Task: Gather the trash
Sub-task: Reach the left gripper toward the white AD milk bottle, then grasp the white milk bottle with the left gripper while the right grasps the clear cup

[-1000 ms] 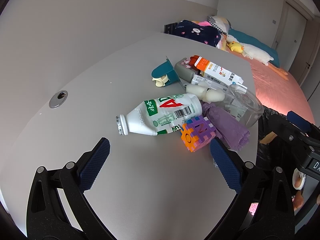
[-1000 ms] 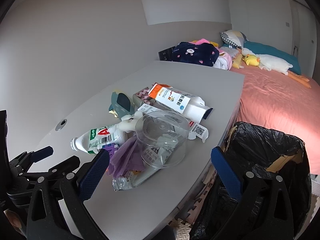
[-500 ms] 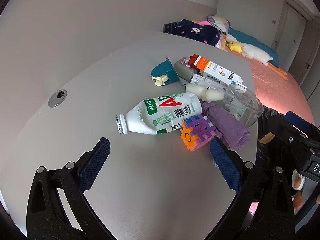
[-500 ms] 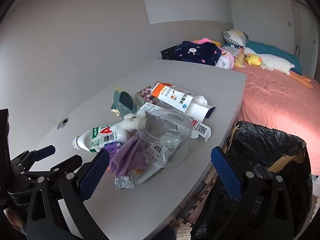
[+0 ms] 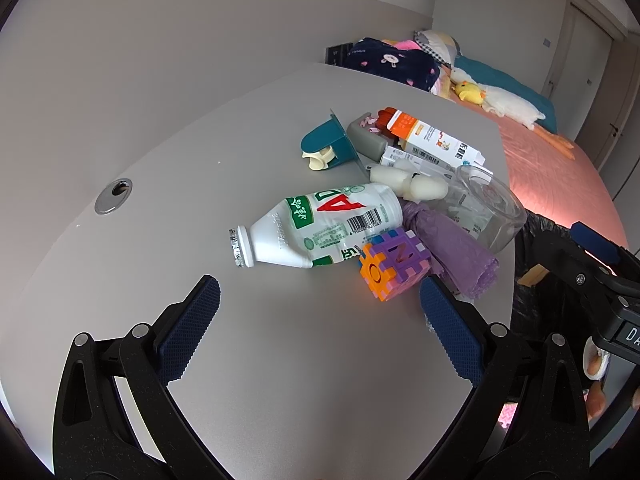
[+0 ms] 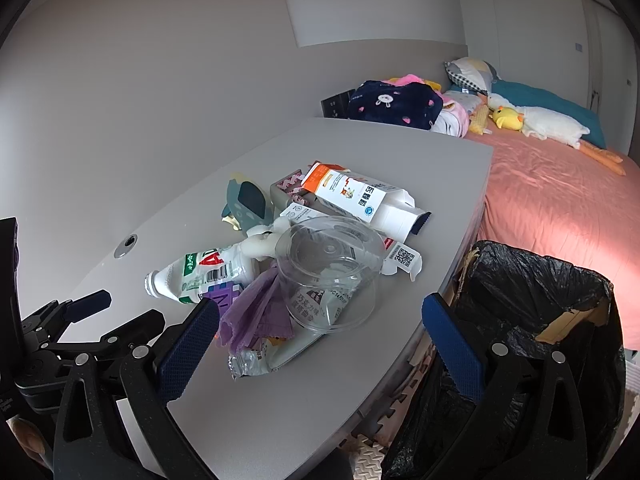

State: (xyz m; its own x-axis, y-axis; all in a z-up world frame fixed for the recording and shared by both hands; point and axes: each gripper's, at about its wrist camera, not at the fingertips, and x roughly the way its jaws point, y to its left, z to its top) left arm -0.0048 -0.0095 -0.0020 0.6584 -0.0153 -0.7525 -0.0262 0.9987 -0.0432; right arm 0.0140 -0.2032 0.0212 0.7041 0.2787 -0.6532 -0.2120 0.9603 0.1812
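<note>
A heap of trash lies on the grey table [image 5: 168,184]. Nearest my left gripper [image 5: 320,300] is a white drink bottle [image 5: 320,232] on its side, an orange and purple foam cube [image 5: 394,264] and a crumpled purple bag [image 5: 452,248]. My left gripper stands open just short of them, empty. In the right wrist view, a clear plastic cup [image 6: 328,268] lies on its side over a silver wrapper [image 6: 260,358], with a white and orange carton [image 6: 360,198] behind. My right gripper [image 6: 320,324] is open and empty in front of the cup. A black trash bag [image 6: 532,300] hangs beside the table.
A teal holder [image 5: 326,142] and a grey pouch [image 5: 366,140] lie at the back of the heap. A cable hole [image 5: 114,194] sits in the table at left. A bed with pink sheet [image 6: 560,200], clothes and a plush duck lies beyond the table.
Both grippers have drifted slightly; the heap sits a little higher and closer in the right wrist view. Nothing was taken hold of.
</note>
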